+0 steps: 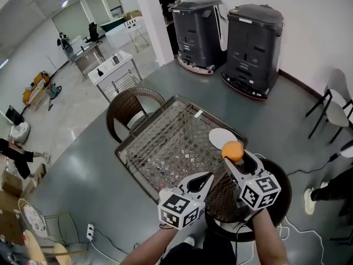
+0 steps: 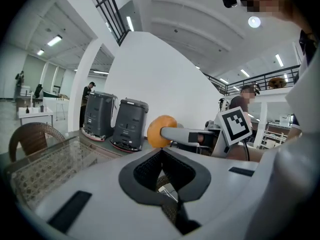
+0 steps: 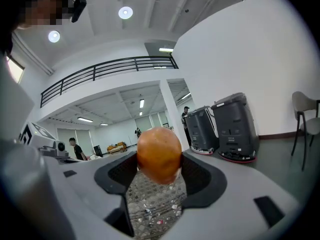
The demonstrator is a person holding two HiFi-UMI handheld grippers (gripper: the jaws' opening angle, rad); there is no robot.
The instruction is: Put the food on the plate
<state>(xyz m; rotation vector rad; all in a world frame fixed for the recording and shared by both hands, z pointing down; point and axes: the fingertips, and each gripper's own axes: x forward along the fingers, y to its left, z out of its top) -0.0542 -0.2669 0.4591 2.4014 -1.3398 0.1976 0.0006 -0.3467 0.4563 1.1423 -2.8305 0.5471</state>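
Observation:
An orange round bun-like food [image 1: 233, 150] is clamped in my right gripper [image 1: 234, 160], held in the air near the right corner of the glass table [image 1: 165, 142]. In the right gripper view the food [image 3: 159, 154] fills the gap between the jaws. A white plate [image 1: 223, 137] lies on the table just beyond the food. My left gripper [image 1: 205, 179] hangs lower at the table's near edge, shut with nothing in it. From the left gripper view, the food [image 2: 160, 131] shows at the tip of the right gripper's fingers [image 2: 181, 133].
A wicker chair [image 1: 130, 108] stands at the table's far left side and another dark round chair [image 1: 242, 203] sits under my hands. Two dark grey machines [image 1: 227, 37] stand by the wall. A person [image 1: 167, 1] stands far back; a metal chair [image 1: 333, 108] is at right.

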